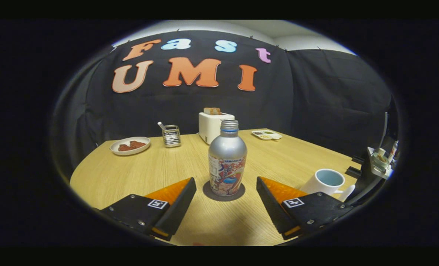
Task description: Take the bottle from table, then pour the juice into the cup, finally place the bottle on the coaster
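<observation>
A silver bottle [227, 159] with a picture label and a screw neck stands upright on a dark round coaster [223, 193] on the wooden table [130, 177]. My gripper [226, 184] is open, its fingers spread wide to either side of the bottle's base and touching nothing. The bottle stands just ahead of the fingertips, in line with the gap between them. A white cup [327, 182] with a pale blue inside sits beside the right finger, its handle turned to the right.
At the back of the table stand a white toaster [212, 125] with bread in it, a wire holder [171, 135], a plate of brown food [130, 145] and a small divided tray [266, 135]. A dark stand [374, 166] rises at the table's right edge.
</observation>
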A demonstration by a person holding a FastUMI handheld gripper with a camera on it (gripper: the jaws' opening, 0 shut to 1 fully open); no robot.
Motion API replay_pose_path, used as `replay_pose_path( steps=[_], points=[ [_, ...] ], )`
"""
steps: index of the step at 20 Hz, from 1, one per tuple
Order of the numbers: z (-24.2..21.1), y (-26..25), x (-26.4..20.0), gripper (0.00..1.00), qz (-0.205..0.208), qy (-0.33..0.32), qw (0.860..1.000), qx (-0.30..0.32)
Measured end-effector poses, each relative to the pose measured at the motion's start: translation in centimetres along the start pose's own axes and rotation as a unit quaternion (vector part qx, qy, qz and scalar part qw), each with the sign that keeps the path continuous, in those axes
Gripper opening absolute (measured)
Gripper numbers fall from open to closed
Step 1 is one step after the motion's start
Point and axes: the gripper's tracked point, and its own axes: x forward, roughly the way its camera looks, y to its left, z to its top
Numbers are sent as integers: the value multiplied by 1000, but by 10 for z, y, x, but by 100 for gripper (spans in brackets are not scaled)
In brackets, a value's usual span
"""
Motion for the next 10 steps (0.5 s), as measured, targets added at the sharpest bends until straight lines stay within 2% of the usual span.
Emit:
replay_pose_path(
  steps=[2,4,10],
  points=[
    [12,10,-19,97,20,-18,1000,-2],
    [30,29,-39,97,59,-46,997,12],
    [50,67,-93,97,153,-90,983,34]
  ],
)
